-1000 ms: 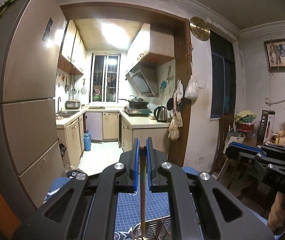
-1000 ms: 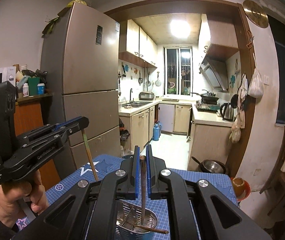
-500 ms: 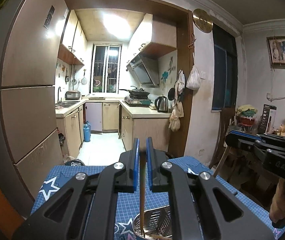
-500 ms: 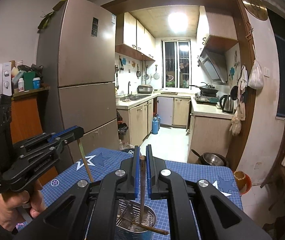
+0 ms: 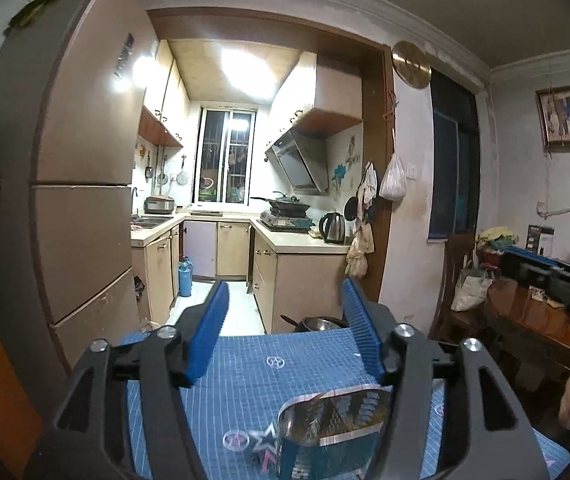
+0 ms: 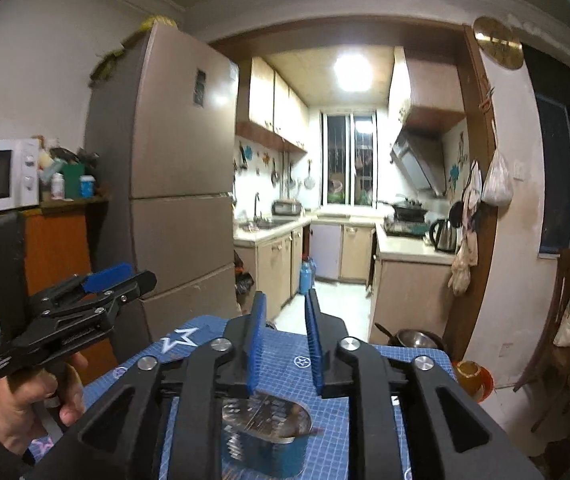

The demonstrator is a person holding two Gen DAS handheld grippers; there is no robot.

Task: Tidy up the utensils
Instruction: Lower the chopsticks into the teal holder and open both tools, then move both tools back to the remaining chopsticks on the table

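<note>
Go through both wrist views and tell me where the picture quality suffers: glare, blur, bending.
Left wrist view: ceiling light blows out white, glare streaks the fridge, metal holder is motion-smeared, door frame bows. Right wrist view: ceiling light also clips, holder is blurred, corners go dark, walls curve.
</note>
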